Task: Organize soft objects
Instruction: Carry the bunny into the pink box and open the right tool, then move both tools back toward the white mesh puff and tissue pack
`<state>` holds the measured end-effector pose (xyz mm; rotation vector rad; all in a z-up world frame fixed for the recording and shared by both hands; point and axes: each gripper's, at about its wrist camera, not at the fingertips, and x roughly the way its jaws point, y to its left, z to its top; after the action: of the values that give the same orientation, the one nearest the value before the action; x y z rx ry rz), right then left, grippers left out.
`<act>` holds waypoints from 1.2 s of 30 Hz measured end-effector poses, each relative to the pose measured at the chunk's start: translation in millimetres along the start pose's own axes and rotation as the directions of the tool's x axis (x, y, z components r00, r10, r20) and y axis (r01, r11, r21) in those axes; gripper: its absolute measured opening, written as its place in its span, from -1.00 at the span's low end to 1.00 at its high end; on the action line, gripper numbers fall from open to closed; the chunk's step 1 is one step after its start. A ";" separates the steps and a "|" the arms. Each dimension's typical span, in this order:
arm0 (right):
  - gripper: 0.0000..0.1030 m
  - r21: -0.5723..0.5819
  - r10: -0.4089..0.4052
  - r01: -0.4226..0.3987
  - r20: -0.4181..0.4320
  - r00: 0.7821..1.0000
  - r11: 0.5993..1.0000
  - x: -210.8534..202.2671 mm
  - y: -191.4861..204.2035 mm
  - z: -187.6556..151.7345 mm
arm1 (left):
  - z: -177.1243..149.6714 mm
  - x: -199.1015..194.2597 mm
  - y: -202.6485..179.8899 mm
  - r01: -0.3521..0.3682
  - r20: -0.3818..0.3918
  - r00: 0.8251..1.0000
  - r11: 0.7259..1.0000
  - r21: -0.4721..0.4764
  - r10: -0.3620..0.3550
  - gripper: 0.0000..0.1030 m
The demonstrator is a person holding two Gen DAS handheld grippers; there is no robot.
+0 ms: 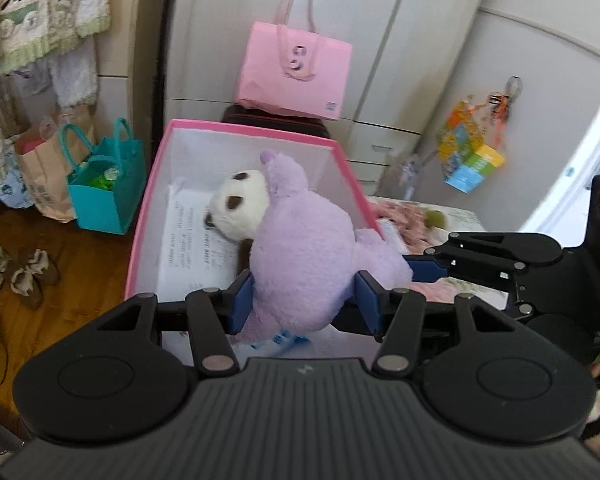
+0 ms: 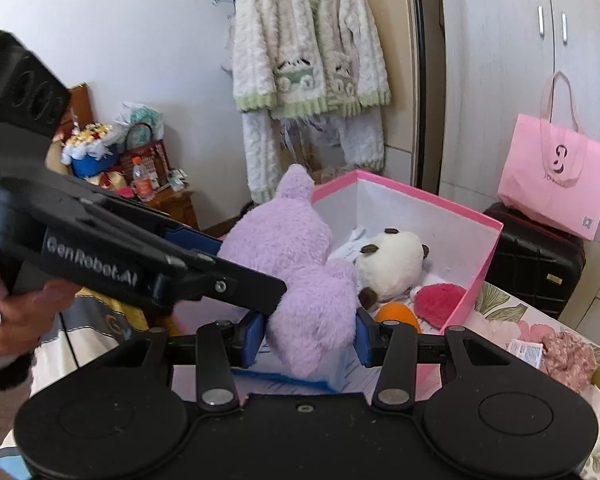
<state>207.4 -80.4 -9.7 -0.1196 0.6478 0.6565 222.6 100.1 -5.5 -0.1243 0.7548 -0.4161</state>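
Observation:
A purple plush toy [image 1: 304, 248] hangs over the open pink box [image 1: 236, 130], with both grippers on it. My left gripper [image 1: 306, 300] is shut on its body, blue pads pressed into both sides. My right gripper [image 2: 306, 338] is shut on the same purple plush [image 2: 300, 256] at another part of it, and its fingers [image 1: 428, 268] come in from the right in the left wrist view. A white panda plush [image 2: 392, 264], a red plush [image 2: 438, 300] and an orange plush [image 2: 396, 314] lie inside the pink box [image 2: 460, 208].
A pink paper bag [image 1: 296, 72] sits on a black suitcase [image 2: 536, 264] behind the box. A teal bag [image 1: 108, 184] and shoes [image 1: 28, 276] are on the wooden floor at left. A floral bedspread [image 2: 512, 316] with a pink fluffy item [image 2: 568, 356] lies to the right.

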 end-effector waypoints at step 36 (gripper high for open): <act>0.37 -0.097 -0.046 0.047 0.018 0.999 0.994 -62.5 2.1 -16.7 | -27.7 -59.9 -58.6 -0.100 0.095 0.992 0.983 0.155 0.086 0.24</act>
<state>159.6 -116.8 14.3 -0.2190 0.5965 0.6432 145.7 72.2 27.7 0.0426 0.6352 -0.3781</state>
